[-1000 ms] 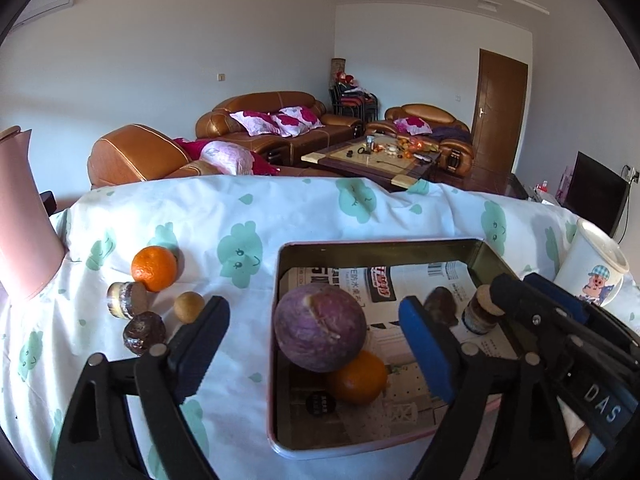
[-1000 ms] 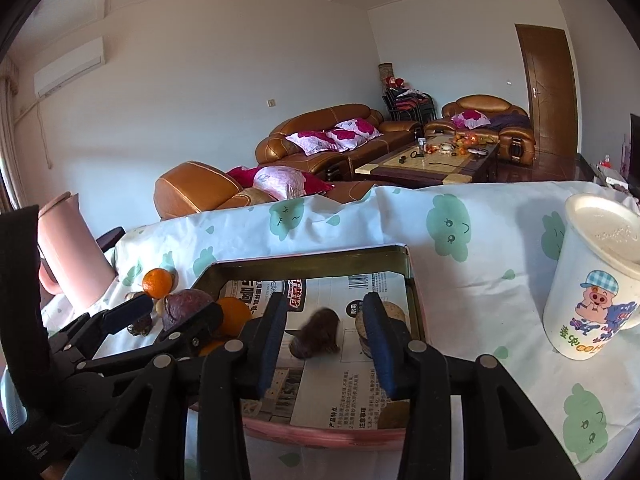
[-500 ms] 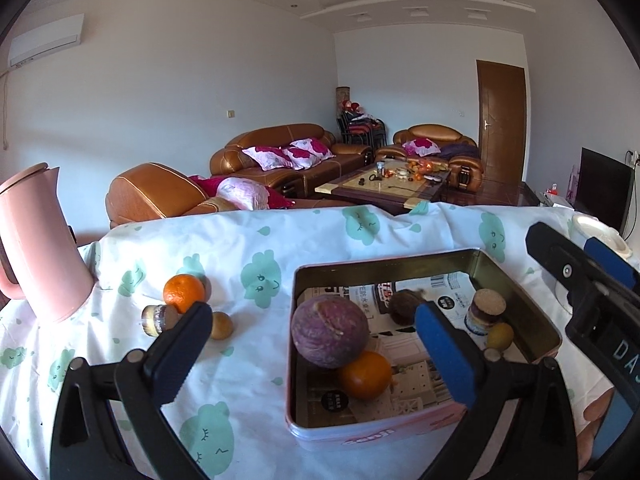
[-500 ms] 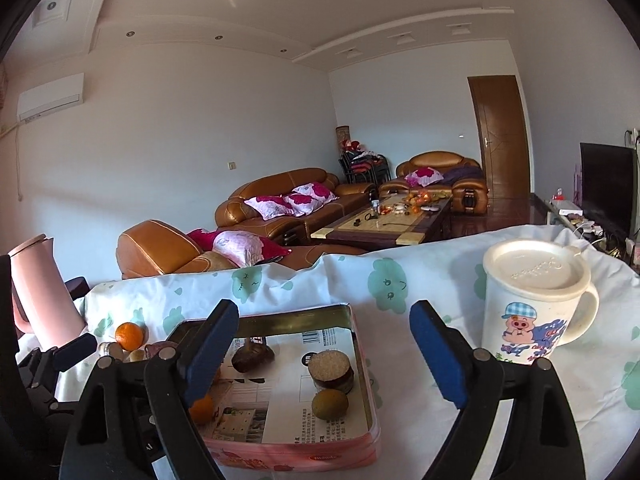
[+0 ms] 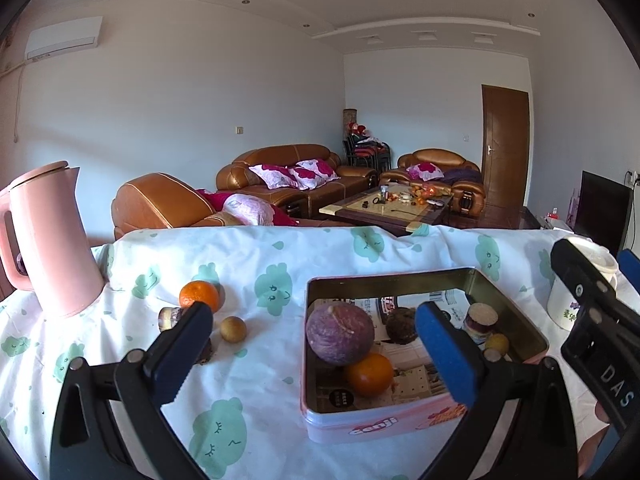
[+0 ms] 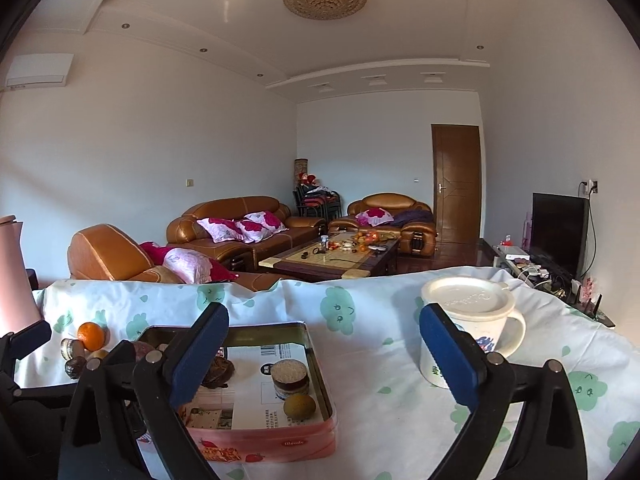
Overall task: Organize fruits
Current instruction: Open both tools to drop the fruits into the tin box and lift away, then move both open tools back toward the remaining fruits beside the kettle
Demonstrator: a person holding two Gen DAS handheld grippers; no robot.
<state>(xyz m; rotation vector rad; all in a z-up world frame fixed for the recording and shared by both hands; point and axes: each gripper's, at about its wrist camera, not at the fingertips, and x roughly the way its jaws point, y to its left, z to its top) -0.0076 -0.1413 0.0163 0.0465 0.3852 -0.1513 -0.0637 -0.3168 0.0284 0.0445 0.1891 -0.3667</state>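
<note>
A pink tin (image 5: 384, 424) lined with newspaper stands on the cloth. It holds a big purple fruit (image 5: 340, 334), an orange (image 5: 370, 374), a dark wrinkled fruit (image 5: 401, 325), a cut round piece (image 5: 481, 317) and a small yellow fruit (image 5: 497, 343). Left of the tin lie an orange (image 5: 199, 296), a small tan fruit (image 5: 233, 329) and a cut piece (image 5: 169, 317). My left gripper (image 5: 316, 356) is open and empty above the tin's near side. My right gripper (image 6: 324, 360) is open and empty above the tin (image 6: 280, 446).
A pink kettle (image 5: 48, 240) stands at the far left. A white lidded mug (image 6: 472, 336) stands right of the tin. The table has a white cloth with green prints (image 5: 260, 260). Sofas and a coffee table are behind.
Both grippers have risen and drawn back from the tin. The right gripper has opened wide and left the dark wrinkled fruit lying in the tin.
</note>
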